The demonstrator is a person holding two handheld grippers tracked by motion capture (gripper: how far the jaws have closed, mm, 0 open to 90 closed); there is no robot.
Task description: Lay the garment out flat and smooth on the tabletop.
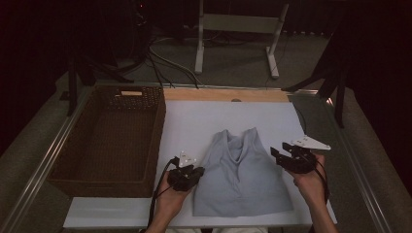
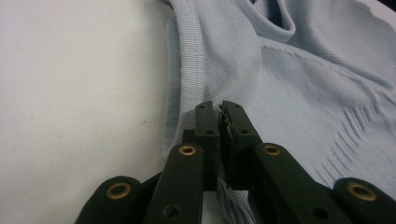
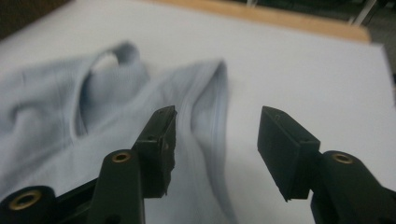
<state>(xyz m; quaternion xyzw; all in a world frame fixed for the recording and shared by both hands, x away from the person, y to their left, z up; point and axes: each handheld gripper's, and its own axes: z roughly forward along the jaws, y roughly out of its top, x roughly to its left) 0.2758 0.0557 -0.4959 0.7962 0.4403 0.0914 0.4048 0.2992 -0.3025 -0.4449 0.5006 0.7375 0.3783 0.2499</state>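
High view: a pale blue knit top (image 1: 241, 174) lies flat on the white table (image 1: 194, 121), between the two grippers. The left gripper (image 2: 220, 109), jaws pressed together, pinches the top's ribbed side edge. The right gripper (image 3: 217, 133) hovers with jaws spread over the opposite armhole edge; it should come down squarely and take only that edge, matching the left side. The wicker basket (image 1: 73, 145) stands to the left, with nothing blocking the way.
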